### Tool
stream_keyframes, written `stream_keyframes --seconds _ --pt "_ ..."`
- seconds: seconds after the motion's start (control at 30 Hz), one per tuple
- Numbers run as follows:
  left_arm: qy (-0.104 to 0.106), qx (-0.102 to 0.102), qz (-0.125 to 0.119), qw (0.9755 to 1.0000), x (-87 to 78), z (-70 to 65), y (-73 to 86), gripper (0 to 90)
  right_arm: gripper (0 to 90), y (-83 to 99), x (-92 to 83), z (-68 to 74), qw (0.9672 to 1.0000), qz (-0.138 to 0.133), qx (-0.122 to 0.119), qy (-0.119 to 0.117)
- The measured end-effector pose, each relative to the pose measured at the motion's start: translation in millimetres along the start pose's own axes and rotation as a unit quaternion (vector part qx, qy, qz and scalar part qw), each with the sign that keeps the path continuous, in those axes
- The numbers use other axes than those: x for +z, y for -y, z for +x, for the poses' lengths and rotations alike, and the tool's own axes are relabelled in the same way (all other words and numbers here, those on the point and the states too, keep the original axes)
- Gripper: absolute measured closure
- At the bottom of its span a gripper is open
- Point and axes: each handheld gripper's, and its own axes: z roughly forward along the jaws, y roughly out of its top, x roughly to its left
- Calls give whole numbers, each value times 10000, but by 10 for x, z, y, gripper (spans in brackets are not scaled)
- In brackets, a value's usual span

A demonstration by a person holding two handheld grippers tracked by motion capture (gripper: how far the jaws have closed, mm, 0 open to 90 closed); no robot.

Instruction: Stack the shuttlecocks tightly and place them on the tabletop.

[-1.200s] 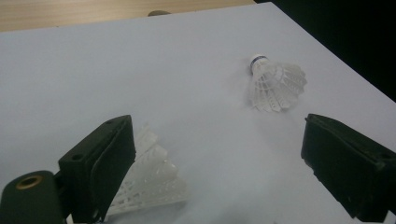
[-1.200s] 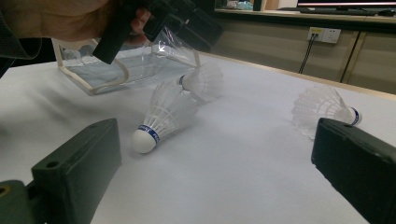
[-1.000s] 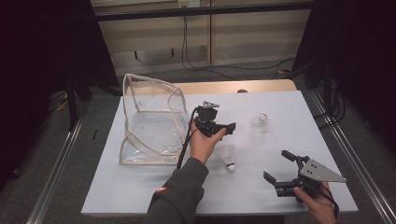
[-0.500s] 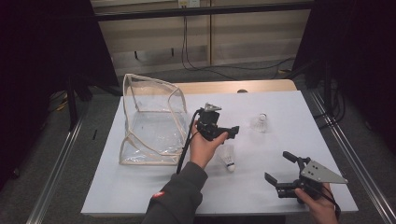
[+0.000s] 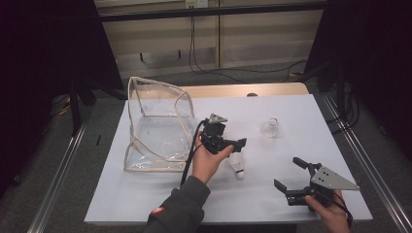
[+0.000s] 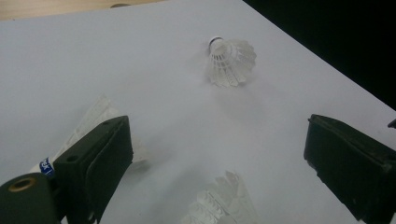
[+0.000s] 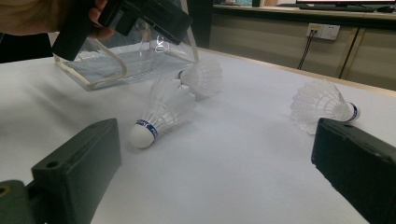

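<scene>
fingers wide over the shuttlecocks

both sets of fingers stand wide apart and hold nothing. left gripper (image 5: 233, 145) hovers above the middle of the white counter (image 5: 145, 199), with two shuttlecocks just beneath and beside it: one (image 5: 237, 167) lies on its side with its cork toward the person, the other (image 7: 201, 77) is close behind it, near the clear bag (image 5: 155, 126). a third shuttlecock (image 5: 270, 127) lies well apart, farther back on the right. right gripper (image 5: 291, 180) is low at the counter's near right edge, facing the shuttlecocks.
</scene>
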Motion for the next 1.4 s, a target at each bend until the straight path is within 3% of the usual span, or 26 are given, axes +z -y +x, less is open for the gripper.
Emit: stream_keyframes --seconds 0.17,0.4,0.47,0.6,0.93,1.4 --pt "-11 86 26 10000 -24 11 14 78 7 14 -31 -18 10000 12 28 64" --pt "55 47 -13 10000 -74 0 80 75 8 7 -24 -9 10000 13 23 68" --pt "30 130 -5 9999 -93 -19 86 68 7 5 -21 -15 10000 15 19 58" --pt "189 151 -66 9997 -123 -51 96 66 8 8 1 -20 10000 14 20 24" --pt "240 150 -75 9996 -183 -51 161 65 7 0 4 -2 10000 27 22 23" --pt "521 265 -4 9983 -256 -84 272 54 8 -5 13 1 10000 10 -4 8"
